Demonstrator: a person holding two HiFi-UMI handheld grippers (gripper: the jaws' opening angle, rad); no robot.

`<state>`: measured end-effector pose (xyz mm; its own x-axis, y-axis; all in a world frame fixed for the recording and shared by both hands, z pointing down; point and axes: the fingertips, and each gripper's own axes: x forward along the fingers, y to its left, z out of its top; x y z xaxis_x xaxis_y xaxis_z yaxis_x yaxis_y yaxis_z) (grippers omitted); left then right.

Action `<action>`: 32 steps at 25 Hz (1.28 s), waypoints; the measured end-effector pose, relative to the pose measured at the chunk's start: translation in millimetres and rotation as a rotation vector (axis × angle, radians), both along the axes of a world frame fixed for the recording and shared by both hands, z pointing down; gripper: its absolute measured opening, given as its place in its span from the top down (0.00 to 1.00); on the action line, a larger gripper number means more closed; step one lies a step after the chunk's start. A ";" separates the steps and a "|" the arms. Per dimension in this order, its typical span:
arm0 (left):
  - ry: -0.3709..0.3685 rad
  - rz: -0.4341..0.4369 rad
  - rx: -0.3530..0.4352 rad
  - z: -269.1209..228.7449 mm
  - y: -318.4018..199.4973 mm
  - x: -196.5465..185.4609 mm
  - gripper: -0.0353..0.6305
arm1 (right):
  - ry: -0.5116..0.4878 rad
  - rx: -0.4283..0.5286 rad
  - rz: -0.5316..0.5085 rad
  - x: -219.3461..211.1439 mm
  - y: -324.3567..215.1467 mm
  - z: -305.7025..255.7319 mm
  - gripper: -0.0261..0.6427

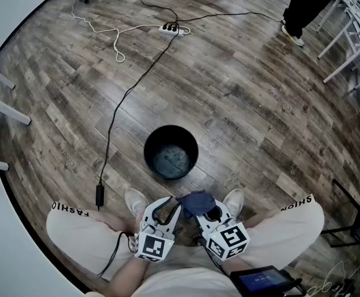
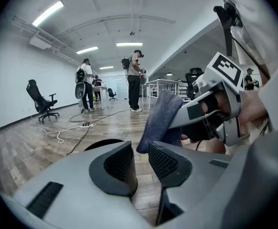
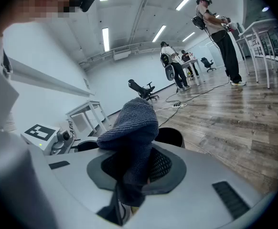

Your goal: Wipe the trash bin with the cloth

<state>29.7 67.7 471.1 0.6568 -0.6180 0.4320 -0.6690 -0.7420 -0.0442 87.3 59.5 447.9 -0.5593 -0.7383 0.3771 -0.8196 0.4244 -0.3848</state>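
Note:
The black round trash bin stands open and upright on the wood floor, just past the seated person's feet. Its rim also shows in the left gripper view and the right gripper view. A dark blue cloth is bunched in my right gripper, whose jaws are shut on it. In its own view the cloth rises in a fold out of the right gripper. My left gripper sits beside it, open with nothing between its jaws; the cloth hangs just beyond them.
A power strip with cables lies on the far floor, and a black cable runs to an adapter by the left knee. White table legs and a standing person are at the upper right. A small screen sits at the bottom.

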 end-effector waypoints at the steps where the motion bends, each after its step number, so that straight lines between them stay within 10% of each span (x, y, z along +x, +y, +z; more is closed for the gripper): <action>1: -0.002 0.000 0.006 -1.9 -0.1 0.0 0.76 | 0.002 -0.001 0.000 0.3 -1.1 0.9 0.83; 13: -0.021 0.021 0.010 -23.9 -0.7 -6.2 0.76 | 0.012 -0.100 -0.073 -8.4 2.9 15.6 0.83; 21: -0.219 0.158 0.095 -55.0 -41.8 1.9 0.76 | 0.164 -0.093 -0.220 26.7 -9.7 -14.5 0.83; 32: -0.524 0.292 -0.144 99.0 -61.1 23.4 0.76 | 0.418 -0.167 -0.467 45.2 -58.4 51.0 0.83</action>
<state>53.1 6.6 570.1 0.4678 -0.3560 0.8089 -0.3536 -0.9142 -0.1979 132.5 1.1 498.9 -0.5885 -0.3657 0.7211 -0.6584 0.7343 -0.1650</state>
